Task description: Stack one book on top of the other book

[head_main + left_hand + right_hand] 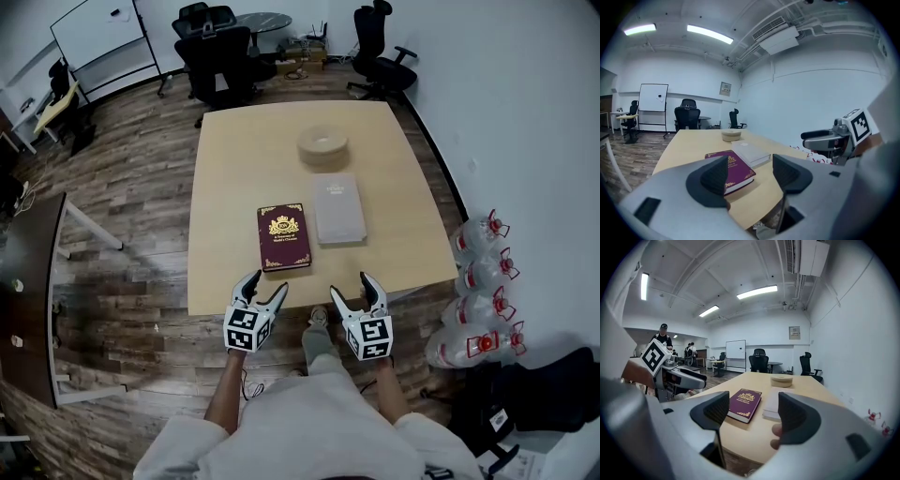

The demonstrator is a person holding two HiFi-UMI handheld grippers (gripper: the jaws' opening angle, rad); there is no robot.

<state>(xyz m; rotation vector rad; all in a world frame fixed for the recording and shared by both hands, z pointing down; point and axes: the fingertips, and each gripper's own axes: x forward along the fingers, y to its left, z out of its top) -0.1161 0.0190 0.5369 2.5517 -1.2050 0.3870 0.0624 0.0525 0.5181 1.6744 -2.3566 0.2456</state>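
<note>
A maroon hardcover book [283, 236] with a gold crest and a grey hardcover book [337, 209] lie flat, side by side on the light wooden table [234, 159], not yet stacked. The left tool [267, 284] and right tool [352, 286] hover at the near edge, jaws spread, both empty.

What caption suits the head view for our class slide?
Open-jawed left tool and right tool at the table edge, facing a maroon book beside a grey book.

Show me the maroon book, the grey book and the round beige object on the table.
maroon book [283, 236]: head view, middle of its front cover.
grey book [337, 210]: head view, middle of its cover.
round beige object [322, 145]: head view, its top face.
</note>
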